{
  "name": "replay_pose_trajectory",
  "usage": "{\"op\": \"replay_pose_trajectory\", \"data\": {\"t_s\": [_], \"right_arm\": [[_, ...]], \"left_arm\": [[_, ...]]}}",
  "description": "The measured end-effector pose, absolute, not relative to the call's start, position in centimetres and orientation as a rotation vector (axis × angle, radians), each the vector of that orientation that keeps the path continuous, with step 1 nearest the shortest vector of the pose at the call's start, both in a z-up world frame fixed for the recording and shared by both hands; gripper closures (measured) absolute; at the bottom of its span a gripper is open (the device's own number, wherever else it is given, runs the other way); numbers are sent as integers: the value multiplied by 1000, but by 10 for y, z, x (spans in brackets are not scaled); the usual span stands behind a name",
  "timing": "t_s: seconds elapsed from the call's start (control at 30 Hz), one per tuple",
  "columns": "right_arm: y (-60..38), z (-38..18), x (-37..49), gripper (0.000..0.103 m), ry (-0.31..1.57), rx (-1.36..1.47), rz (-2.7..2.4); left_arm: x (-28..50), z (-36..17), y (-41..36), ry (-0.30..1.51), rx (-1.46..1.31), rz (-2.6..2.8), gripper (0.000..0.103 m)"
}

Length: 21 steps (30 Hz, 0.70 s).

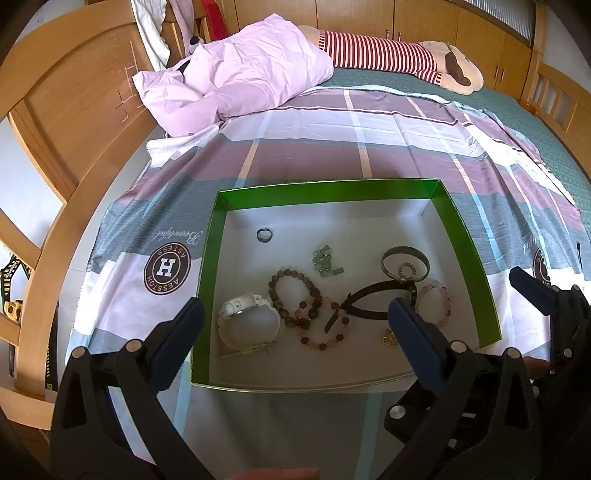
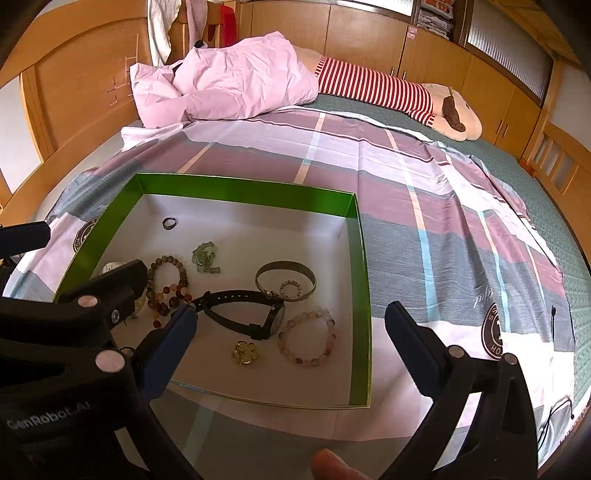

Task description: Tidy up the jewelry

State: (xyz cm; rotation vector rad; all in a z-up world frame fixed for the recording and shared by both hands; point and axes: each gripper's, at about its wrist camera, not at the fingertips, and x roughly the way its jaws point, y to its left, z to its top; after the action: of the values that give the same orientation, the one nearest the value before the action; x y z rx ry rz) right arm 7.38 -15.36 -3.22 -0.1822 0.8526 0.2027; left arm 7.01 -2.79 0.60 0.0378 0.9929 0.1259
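Observation:
A green-walled box (image 1: 332, 190) (image 2: 243, 190) with a white floor lies on the bed and holds the jewelry: a dark ring (image 1: 264, 235) (image 2: 169, 222), green beads (image 1: 325, 260) (image 2: 207, 258), a brown bead bracelet (image 1: 293, 297) (image 2: 164, 275), a white watch (image 1: 247, 323), a black watch (image 1: 373, 299) (image 2: 243, 314), a metal bangle (image 1: 404, 262) (image 2: 286, 280), a pink bead bracelet (image 1: 434, 301) (image 2: 308, 341) and a gold piece (image 2: 243, 352). My left gripper (image 1: 295, 314) is open above the box's near edge. My right gripper (image 2: 291, 317) is open and empty above the box's right part.
The box sits on a plaid sheet (image 1: 332, 155) over the bed. A pink pillow (image 1: 240, 74) and a striped plush toy (image 1: 406, 59) lie at the far end. Wooden bed frame (image 1: 55, 122) stands left, wardrobes (image 2: 369, 33) behind.

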Motion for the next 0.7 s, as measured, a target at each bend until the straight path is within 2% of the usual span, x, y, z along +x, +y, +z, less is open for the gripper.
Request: {"op": "replay_pose_trajectory", "data": {"t_s": [0.7], "right_arm": [[-153,-32,73,3,849,-193,200]], "left_arm": [[71,7,-24,1000,33,122,4]]}}
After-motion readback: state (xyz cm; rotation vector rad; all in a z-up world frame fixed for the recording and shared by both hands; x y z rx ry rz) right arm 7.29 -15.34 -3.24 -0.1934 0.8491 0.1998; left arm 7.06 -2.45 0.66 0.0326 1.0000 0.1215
